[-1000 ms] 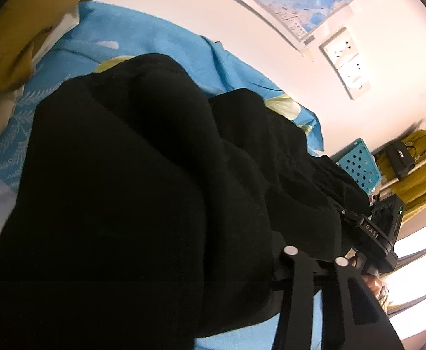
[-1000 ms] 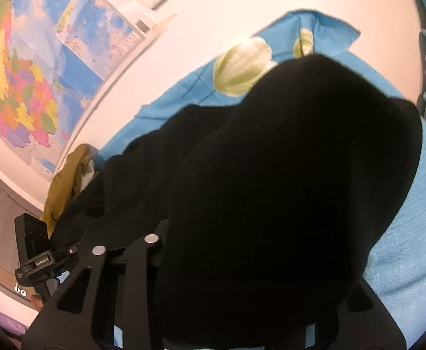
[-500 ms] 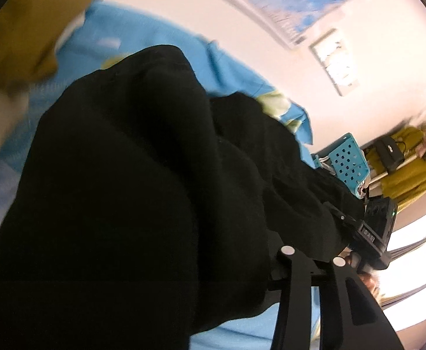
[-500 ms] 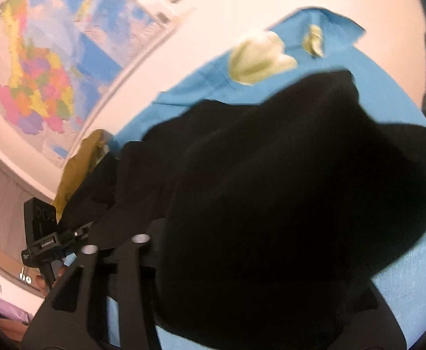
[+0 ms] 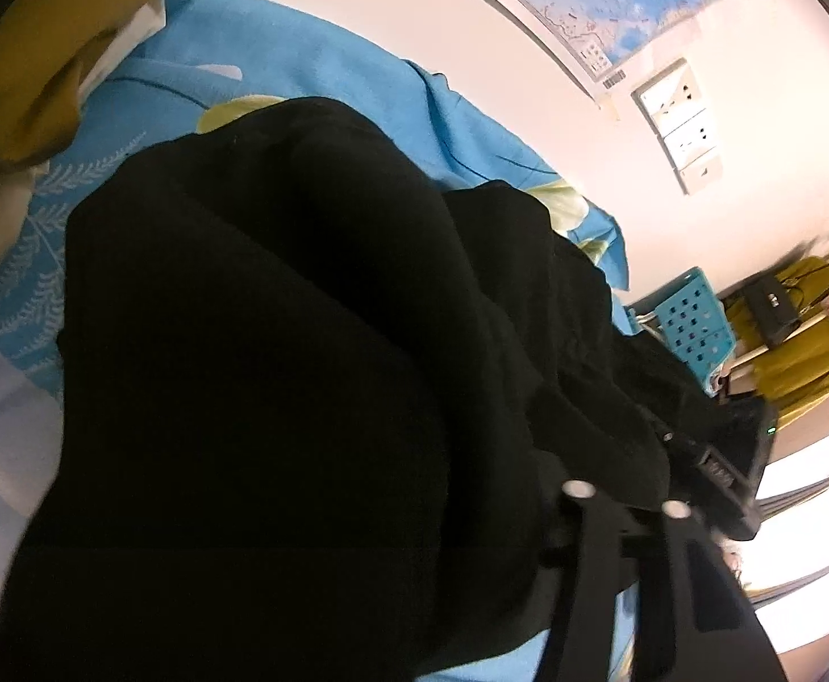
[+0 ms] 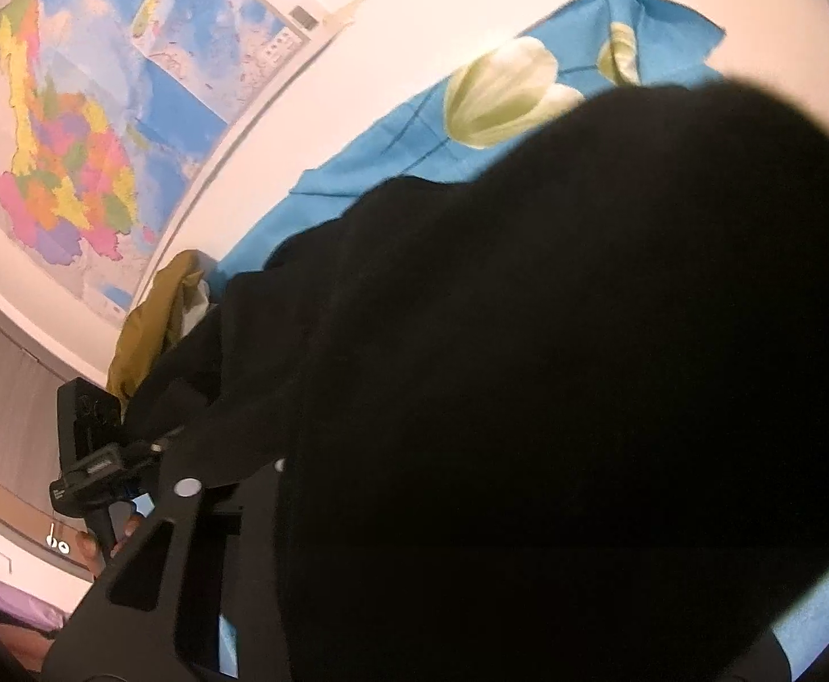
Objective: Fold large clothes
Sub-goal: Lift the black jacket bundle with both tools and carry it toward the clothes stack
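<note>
A large black garment (image 5: 278,375) hangs over the blue floral bedsheet (image 5: 312,74) and fills most of both views; it also fills the right wrist view (image 6: 556,369). My left gripper (image 5: 619,506) is shut on the garment's edge, the cloth draped over its left finger. My right gripper (image 6: 232,483) is shut on the other end of the garment, its right finger hidden under the cloth. Each gripper shows in the other's view: the right one (image 5: 727,466) and the left one (image 6: 101,454), with the garment stretched between them above the bed.
A mustard cloth (image 5: 33,74) and a white pillow lie at the bed's head. A wall with maps (image 6: 73,131) and sockets (image 5: 681,125) runs behind the bed. A blue perforated crate (image 5: 692,324) and a yellow-covered rack (image 5: 806,341) stand past the bed's foot.
Both grippers have shifted slightly with the garment still held between them; the garment has swung and now covers more of the right wrist view. Grips are unchanged.
</note>
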Available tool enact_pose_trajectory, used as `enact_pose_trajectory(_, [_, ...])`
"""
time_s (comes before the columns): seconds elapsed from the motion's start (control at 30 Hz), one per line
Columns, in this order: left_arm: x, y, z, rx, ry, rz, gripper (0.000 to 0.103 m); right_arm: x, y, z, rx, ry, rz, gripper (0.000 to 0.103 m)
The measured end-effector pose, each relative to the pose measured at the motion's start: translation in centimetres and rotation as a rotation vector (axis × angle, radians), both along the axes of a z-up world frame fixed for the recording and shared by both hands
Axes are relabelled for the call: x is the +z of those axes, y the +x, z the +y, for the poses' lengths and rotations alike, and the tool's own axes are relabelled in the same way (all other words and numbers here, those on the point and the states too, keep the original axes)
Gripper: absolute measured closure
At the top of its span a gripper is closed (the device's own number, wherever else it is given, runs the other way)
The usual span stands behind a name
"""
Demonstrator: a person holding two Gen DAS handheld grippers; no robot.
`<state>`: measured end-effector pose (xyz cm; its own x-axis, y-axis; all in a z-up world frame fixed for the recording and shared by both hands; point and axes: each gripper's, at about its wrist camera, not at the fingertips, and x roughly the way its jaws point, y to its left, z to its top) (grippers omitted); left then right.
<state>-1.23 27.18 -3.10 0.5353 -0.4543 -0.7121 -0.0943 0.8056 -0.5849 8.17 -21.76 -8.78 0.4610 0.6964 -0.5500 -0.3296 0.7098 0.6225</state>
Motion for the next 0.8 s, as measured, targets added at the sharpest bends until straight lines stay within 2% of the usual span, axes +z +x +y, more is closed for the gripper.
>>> enact_pose_trajectory(0.17, [1.6, -0.4, -0.1, -0.011, 0.034, -0.013, 0.064, 2.8, -0.8, 0.3, 0.011, 0.010, -0.054, 0.072])
enact_pose_trajectory(0.4, [5.6, -0.2, 0.1, -0.062, 0.052, -0.066, 0.065, 7.0, -1.2, 0.9, 0.030, 0.007, -0.097, 0.073])
enact_pose_trajectory(0.63, [11.5, 0.2, 0.5, -0.113, 0.091, -0.139, 0.065, 12.6, -2.1, 2.1, 0.055, 0.020, -0.203, 0.073])
enact_pose_trajectory(0.8, [15.6, -0.2, 2.1, -0.105, 0.100, -0.203, 0.065, 17.0, -2.5, 4.1, 0.085, 0.021, -0.289, 0.073])
